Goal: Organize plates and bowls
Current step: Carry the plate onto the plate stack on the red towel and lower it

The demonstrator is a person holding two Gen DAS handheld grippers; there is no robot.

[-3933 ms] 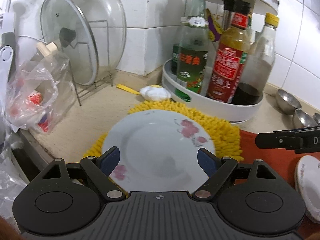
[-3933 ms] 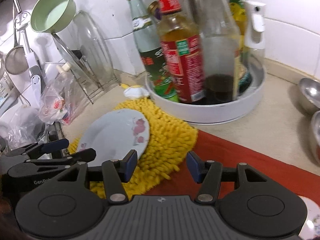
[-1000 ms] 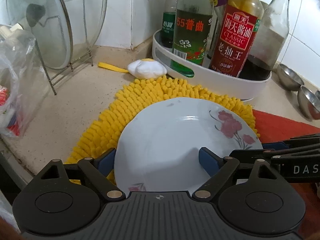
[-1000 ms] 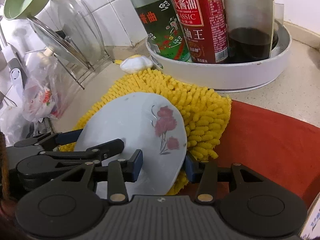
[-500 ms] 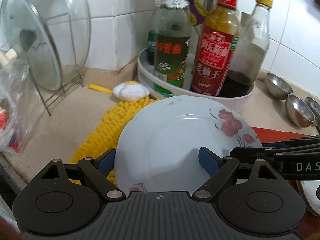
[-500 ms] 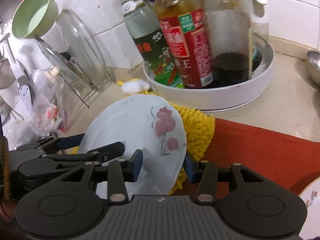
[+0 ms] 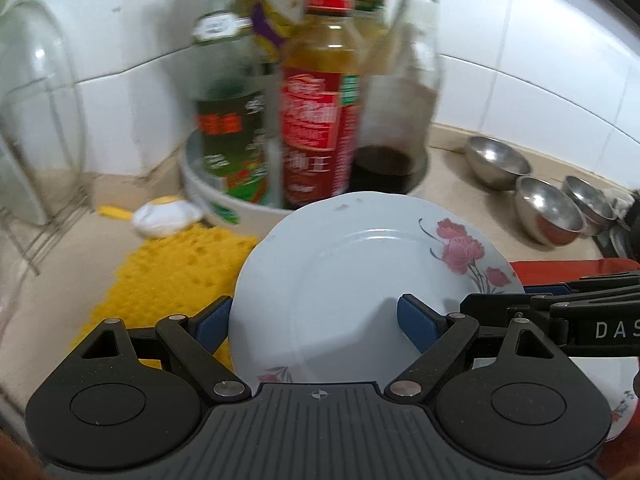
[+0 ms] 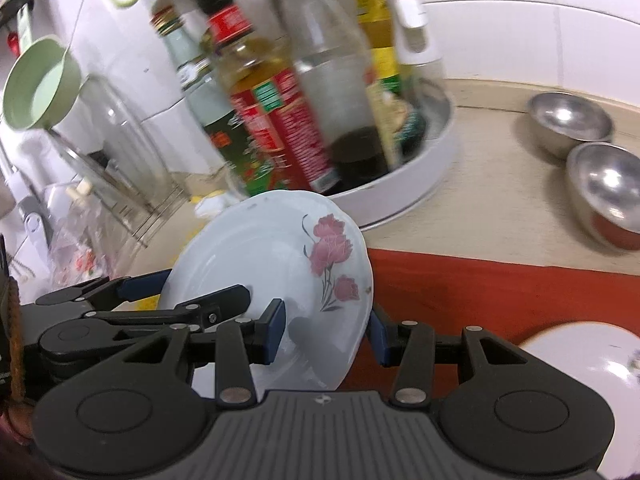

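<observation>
Two tools held one white plate (image 7: 352,280) with pink flowers on its rim. The left tool (image 7: 312,322) gripped the plate's near edge, one blue pad on the upper face and the other behind the rim; the pads stood wide apart, and whether they pressed on the plate could not be told. The right tool (image 8: 324,330) was clamped across the plate's right-hand rim, one pad on the face and one on the underside. The plate was lifted clear of the yellow mat (image 7: 168,276) and tilted, its far edge raised toward the bottles (image 7: 316,120) and its flowered side turned to the right; being round, it had no long axis of its own. In the left wrist view, the far rim overlapped the white turntable tray (image 7: 224,208) that carried the bottles, so little room showed on that side. To the right, a red cloth (image 8: 500,292) lay on the tabletop (image 8: 500,216), bare over most of its width, with a second white plate (image 8: 580,356) at its near right corner. Beyond the cloth, steel bowls (image 7: 544,204) stood in a row along the tiled wall, well apart from the held plate. To the left, a glass lid (image 7: 36,112) leaned in a wire rack, and a small white and yellow egg-shaped thing (image 7: 164,214) lay near the tray's foot. A pale green ladle (image 8: 40,84) hung on the wall above the rack.
</observation>
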